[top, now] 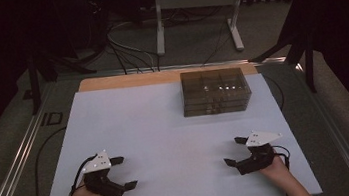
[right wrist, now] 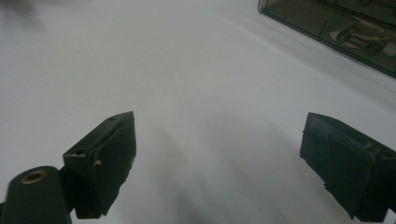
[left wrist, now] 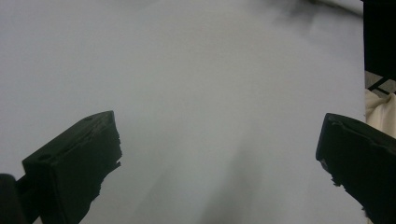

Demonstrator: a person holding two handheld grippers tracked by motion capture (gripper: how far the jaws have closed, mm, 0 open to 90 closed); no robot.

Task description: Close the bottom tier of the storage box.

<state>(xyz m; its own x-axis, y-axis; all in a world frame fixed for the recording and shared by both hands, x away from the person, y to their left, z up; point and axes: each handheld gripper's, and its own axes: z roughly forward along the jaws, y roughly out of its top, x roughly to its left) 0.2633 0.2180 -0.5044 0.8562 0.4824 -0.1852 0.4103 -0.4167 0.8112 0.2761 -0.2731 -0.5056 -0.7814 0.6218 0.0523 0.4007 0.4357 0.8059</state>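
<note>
A clear smoky plastic box (top: 216,91) with inner compartments stands at the back right of the white table top (top: 167,139); small parts show inside it (right wrist: 359,35). My left gripper (top: 125,173) rests near the front left of the table, open, nothing between its jaws (left wrist: 217,154). My right gripper (top: 235,151) rests near the front right, open as well, with bare table between its jaws (right wrist: 217,154). Both point toward the middle of the table. A hand holds each one from the bottom edge.
A wooden strip (top: 125,81) runs along the table's far edge. Metal rails (top: 16,162) flank the table on both sides. Cables (top: 126,53) and a white stand's legs (top: 197,9) lie on the floor beyond. A cable (top: 43,149) trails off the left side.
</note>
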